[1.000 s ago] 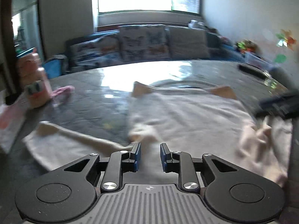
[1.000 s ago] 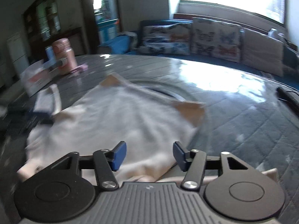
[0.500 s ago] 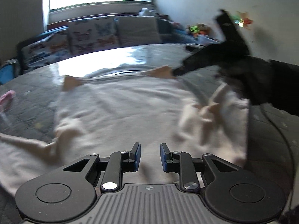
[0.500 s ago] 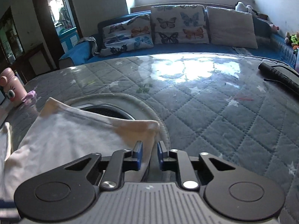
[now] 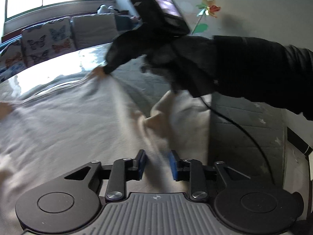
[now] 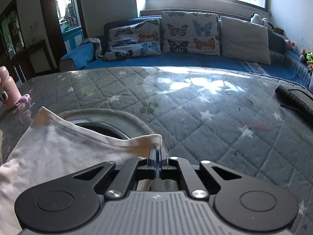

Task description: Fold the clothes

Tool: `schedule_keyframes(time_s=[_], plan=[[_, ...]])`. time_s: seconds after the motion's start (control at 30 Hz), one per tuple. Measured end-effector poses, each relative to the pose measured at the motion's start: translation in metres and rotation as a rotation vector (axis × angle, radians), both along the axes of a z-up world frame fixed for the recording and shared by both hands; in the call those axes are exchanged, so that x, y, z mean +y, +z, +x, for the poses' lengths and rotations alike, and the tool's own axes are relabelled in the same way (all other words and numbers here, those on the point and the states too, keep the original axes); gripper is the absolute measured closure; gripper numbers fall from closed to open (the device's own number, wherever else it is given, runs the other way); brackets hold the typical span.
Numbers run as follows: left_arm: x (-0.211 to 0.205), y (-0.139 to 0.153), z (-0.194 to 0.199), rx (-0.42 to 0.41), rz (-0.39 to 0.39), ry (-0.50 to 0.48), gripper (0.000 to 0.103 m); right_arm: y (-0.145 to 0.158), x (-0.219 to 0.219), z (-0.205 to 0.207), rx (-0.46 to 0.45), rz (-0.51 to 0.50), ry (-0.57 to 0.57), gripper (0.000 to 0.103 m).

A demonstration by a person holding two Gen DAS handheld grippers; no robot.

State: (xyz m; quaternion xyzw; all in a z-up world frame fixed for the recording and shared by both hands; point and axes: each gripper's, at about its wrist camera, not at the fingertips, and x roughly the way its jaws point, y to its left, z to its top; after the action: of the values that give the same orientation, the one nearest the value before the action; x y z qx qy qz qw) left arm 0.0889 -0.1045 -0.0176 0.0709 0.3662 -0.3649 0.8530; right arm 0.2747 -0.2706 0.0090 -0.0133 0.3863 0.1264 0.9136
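Observation:
A pale cream shirt (image 5: 58,127) lies spread on the quilted grey table cover (image 6: 215,127). My right gripper (image 6: 156,156) is shut on the shirt's (image 6: 58,152) right shoulder corner, low over the cover. The left wrist view shows the same right gripper (image 5: 106,71) pinching that corner, with a person's dark sleeve (image 5: 254,68) behind it. My left gripper (image 5: 157,164) hovers over the shirt's crumpled right sleeve (image 5: 176,117). Its jaws are opening, and a blurred fold of cloth runs through the gap without the pads pressing on it.
A pink bottle (image 6: 5,90) stands at the table's far left. A long black object (image 6: 293,101) lies at the far right. A round ring opening (image 6: 101,125) shows under the shirt's collar. A black cable (image 5: 234,123) hangs from the right hand. A blue sofa with butterfly cushions (image 6: 176,33) stands beyond.
The right gripper moved to the shirt's shoulder corner and closed on it. The left gripper swung right across the shirt toward the crumpled sleeve, its jaws a little wider.

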Motion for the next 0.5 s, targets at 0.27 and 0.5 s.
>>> schedule_keyframes(time_s=[0.27, 0.5], plan=[[0.004, 0.003, 0.001, -0.002, -0.023, 0.027, 0.068, 0.004, 0.001, 0.002, -0.006, -0.022, 0.015, 0.096], [0.05, 0.02, 0.005, -0.061, -0.027, 0.193, 0.062, 0.035, -0.017, -0.041, -0.034, -0.016, 0.026, 0.082]])
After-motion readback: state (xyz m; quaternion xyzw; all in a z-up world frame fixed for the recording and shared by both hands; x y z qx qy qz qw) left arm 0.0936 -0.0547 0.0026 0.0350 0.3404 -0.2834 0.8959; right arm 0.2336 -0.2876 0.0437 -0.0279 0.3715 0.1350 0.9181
